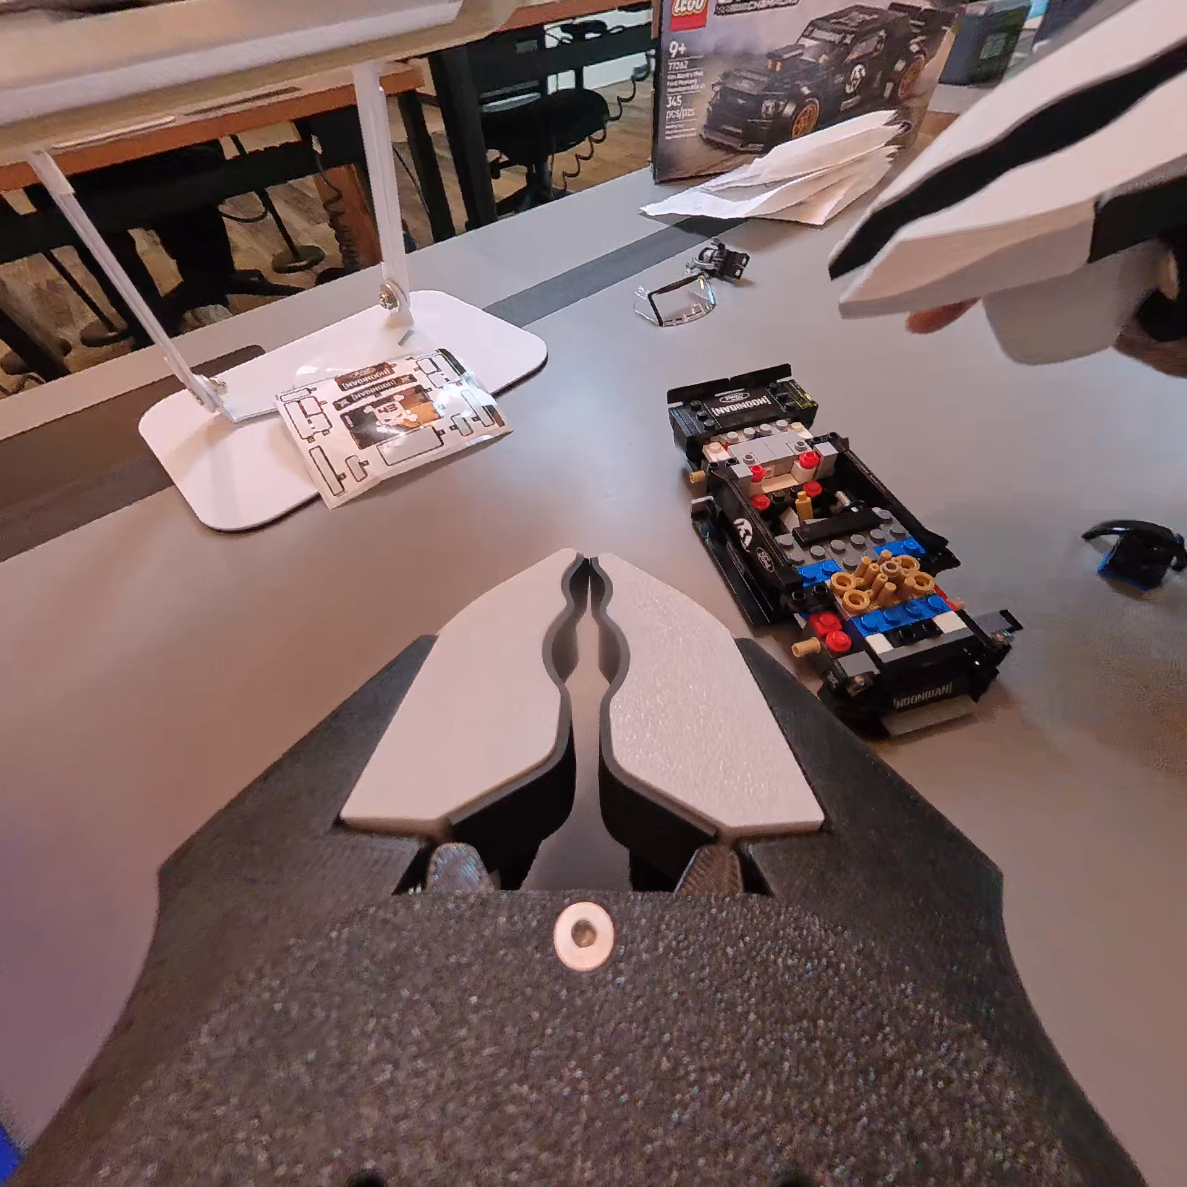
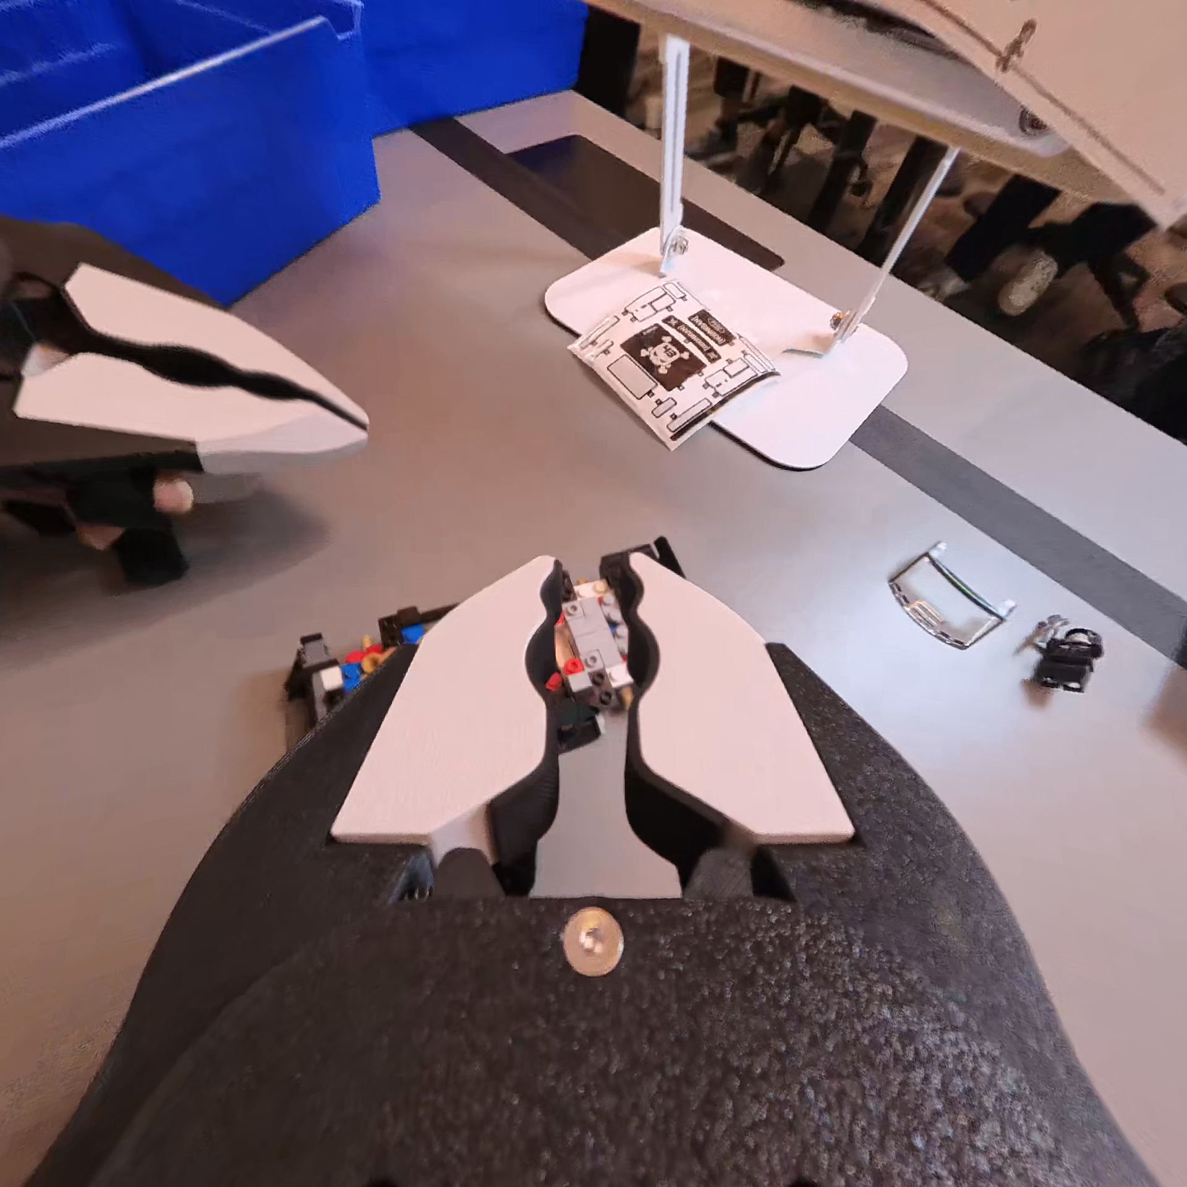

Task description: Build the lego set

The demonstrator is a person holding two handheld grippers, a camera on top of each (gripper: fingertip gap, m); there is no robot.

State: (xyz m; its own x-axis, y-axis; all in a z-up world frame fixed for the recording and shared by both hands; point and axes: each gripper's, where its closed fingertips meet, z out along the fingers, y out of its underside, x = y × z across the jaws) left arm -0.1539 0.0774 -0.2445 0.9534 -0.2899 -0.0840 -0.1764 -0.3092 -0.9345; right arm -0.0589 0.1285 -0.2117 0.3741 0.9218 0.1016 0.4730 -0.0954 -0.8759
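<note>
My left gripper (image 1: 588, 565) hovers above the grey worktop (image 1: 449, 578), jaws together and empty. The half-built lego car (image 1: 835, 552) lies on the worktop just to its right. My right gripper (image 2: 591, 568) hangs over that car, jaws slightly apart, holding nothing.

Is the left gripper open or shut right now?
Shut and empty. In its own wrist view the left gripper has fingertips meeting with nothing between them, over bare table.
</note>
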